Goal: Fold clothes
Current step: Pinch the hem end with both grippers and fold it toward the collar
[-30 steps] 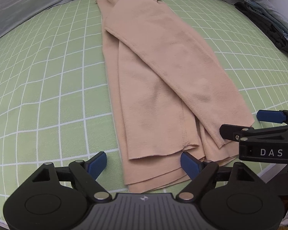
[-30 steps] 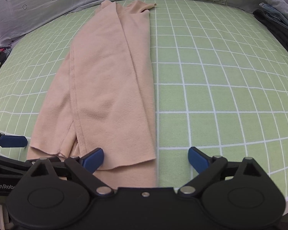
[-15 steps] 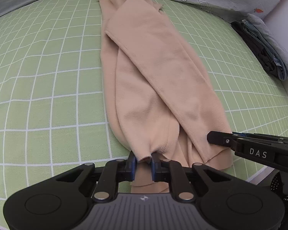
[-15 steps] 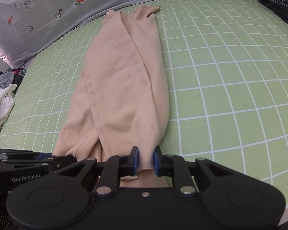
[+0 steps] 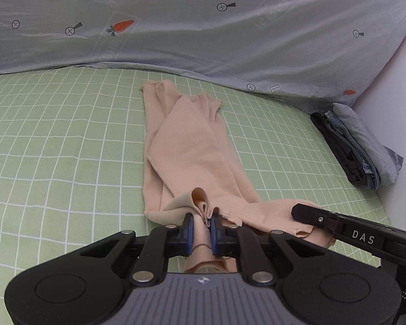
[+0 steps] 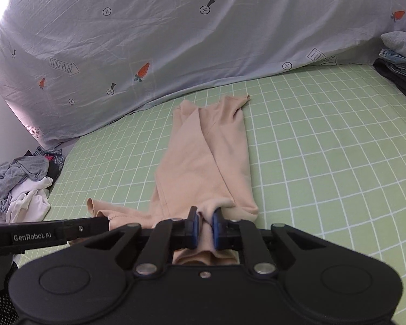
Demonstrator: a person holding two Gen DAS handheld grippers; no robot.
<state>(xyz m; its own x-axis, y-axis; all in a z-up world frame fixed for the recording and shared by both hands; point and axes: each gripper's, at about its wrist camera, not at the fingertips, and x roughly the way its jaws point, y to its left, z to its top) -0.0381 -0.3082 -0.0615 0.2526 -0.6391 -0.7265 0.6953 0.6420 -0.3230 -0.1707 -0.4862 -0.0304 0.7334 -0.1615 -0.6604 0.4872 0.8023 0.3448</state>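
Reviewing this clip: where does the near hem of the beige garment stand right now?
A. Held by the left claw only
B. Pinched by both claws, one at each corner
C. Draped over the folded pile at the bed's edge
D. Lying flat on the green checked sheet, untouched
B: the left claw and the right claw each have beige garment fabric bunched between their blue pads, the hem raised off the green checked sheet.

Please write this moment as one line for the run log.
step: lift near hem | left tongs: shut on beige garment | right tongs: closing on it | far end: on green checked sheet
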